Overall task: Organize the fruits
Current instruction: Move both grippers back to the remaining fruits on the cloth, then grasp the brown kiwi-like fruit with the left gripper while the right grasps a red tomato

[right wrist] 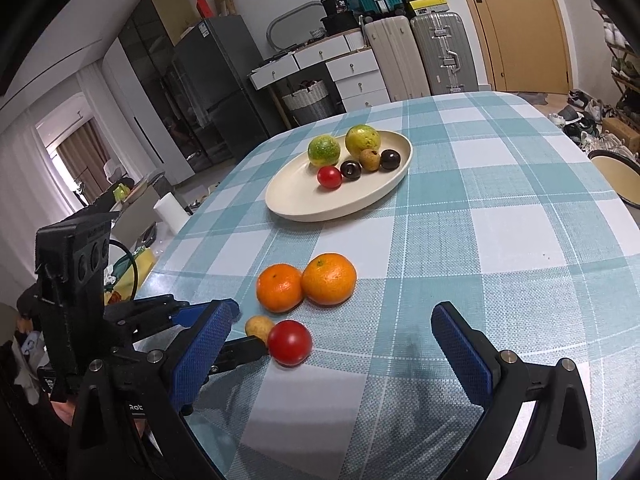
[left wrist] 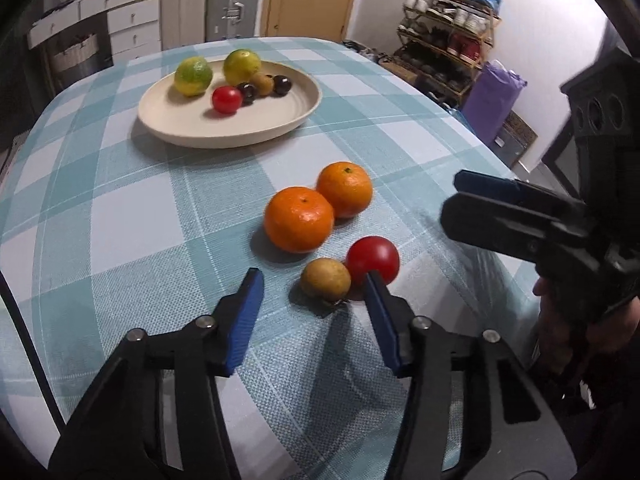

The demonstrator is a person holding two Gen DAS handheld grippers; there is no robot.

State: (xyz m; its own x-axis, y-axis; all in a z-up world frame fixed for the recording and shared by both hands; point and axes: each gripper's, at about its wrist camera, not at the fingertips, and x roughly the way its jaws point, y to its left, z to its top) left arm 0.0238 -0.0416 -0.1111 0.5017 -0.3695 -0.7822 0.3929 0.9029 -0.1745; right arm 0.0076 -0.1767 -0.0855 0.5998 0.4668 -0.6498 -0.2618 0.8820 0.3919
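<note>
The left gripper [left wrist: 314, 286] is hanging low over the checked cloth [left wrist: 120, 216] with its jaws spread apart, gripping nothing — the small brown fruit [left wrist: 325, 279] is lying between its blue fingertips, closer to the right one, which is overlapping the red tomato [left wrist: 373, 259] in the left wrist view; whether it is touching cannot be told. Brown fruit and tomato are sitting side by side, touching. Just beyond them two oranges [left wrist: 299, 219] are resting against each other on the cloth. Farther back, on the left half of the table, the cream plate [left wrist: 192, 128] is holding two green-yellow citrus [left wrist: 193, 76], a second small tomato [left wrist: 227, 99], two dark round fruits [left wrist: 247, 91] and a second small brown fruit.

To the right, the right gripper [right wrist: 332, 336] is hovering above the cloth, its jaws wide apart and empty — the tomato [right wrist: 289, 343] is lying ahead of it between the fingertips, nearer the left one. At the far right in the left wrist view a shoe rack [left wrist: 448, 36] is standing against the wall.
</note>
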